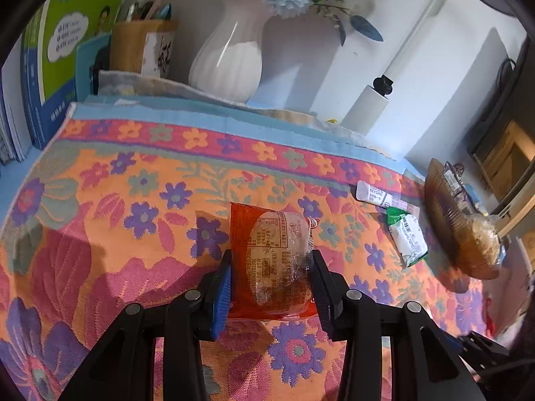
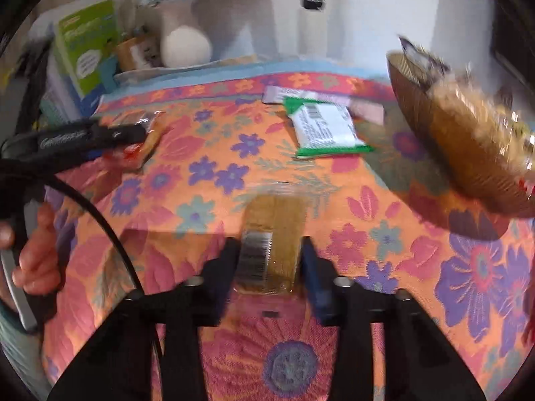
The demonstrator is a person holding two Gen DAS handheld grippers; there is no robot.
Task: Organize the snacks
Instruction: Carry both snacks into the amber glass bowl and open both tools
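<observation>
My left gripper (image 1: pixel 271 260) is shut on a red-wrapped round cake packet (image 1: pixel 272 260), held just above the flowered cloth; it also shows in the right wrist view (image 2: pixel 143 140) at the left. My right gripper (image 2: pixel 271 244) is shut on a clear-wrapped brown biscuit bar (image 2: pixel 274 237) over the cloth. A green-and-white snack packet (image 1: pixel 408 237) (image 2: pixel 322 127) and a pale purple-white sachet (image 1: pixel 374 195) (image 2: pixel 277 95) lie on the cloth. A brown woven basket (image 1: pixel 451 230) (image 2: pixel 444 133) at the right holds wrapped snacks.
A white ribbed vase (image 1: pixel 230 56) with blue flowers, a wooden pen holder (image 1: pixel 140 46) and green-blue books (image 1: pixel 60 60) stand at the back. A white lamp base (image 1: pixel 364 107) stands at the back right. The flowered cloth (image 1: pixel 133 200) covers the table.
</observation>
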